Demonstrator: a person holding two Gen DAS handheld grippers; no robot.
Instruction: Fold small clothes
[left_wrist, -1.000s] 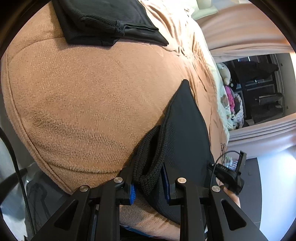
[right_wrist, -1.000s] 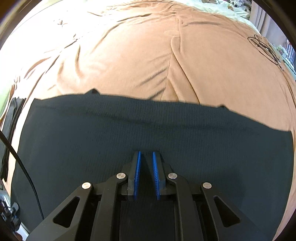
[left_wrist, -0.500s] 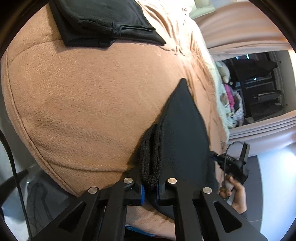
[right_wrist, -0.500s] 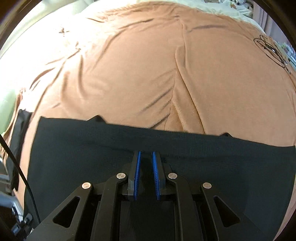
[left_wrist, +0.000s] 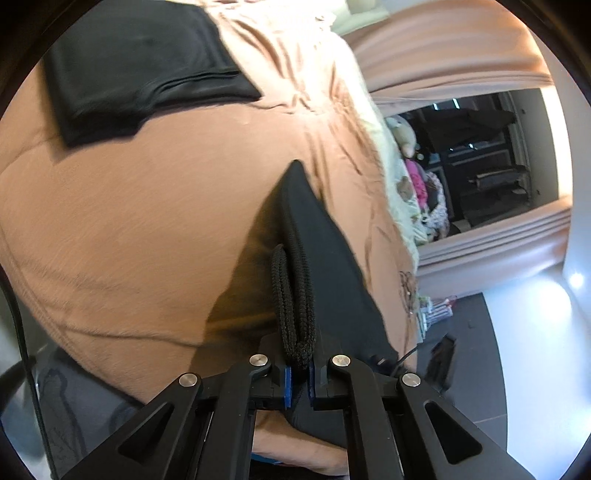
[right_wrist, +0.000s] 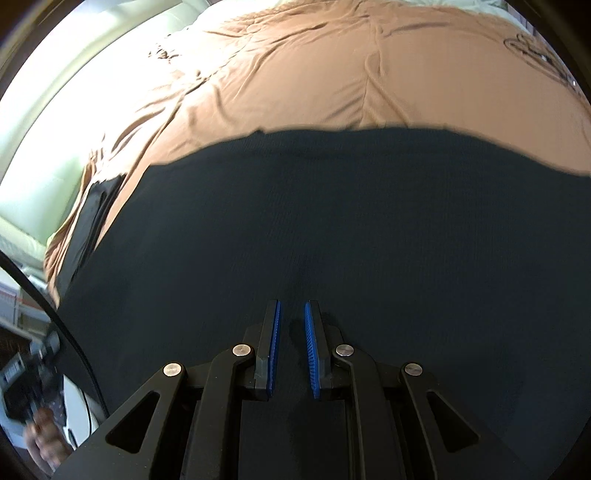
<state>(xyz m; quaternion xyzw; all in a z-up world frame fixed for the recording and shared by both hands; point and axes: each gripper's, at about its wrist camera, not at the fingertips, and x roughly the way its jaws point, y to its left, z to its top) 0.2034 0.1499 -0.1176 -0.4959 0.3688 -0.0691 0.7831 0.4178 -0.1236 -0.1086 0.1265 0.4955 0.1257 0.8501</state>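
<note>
Bedroom setting: a bed covered by a tan blanket (left_wrist: 140, 229), creased toward its far side, with pale green bedding (right_wrist: 62, 147) along the edge in the right wrist view. Beyond the bed in the left wrist view — draped pinkish curtains (left_wrist: 443, 48), a dark shelving unit (left_wrist: 480, 155) and a heap of soft toys (left_wrist: 417, 181); grey floor at lower right. A folded black garment (left_wrist: 140, 66) lies flat on the blanket at upper left, well apart from the working piece. The working piece, a dark knit garment (right_wrist: 332, 240), is spread across the near part of the blanket. Left gripper (left_wrist: 300, 380): clenched on the garment's thick ribbed hem (left_wrist: 295, 306), which is bunched double between the blue pads; that edge is raised off the blanket and casts a shadow beneath. Right gripper (right_wrist: 292, 347): over the middle of the garment, pointing steeply down at it; blue pads stand a narrow gap apart with nothing visibly pinched between them — contact with the cloth cannot be told. A person's hand (right_wrist: 44, 439), blurred, appears at lower left of the right wrist view.
</note>
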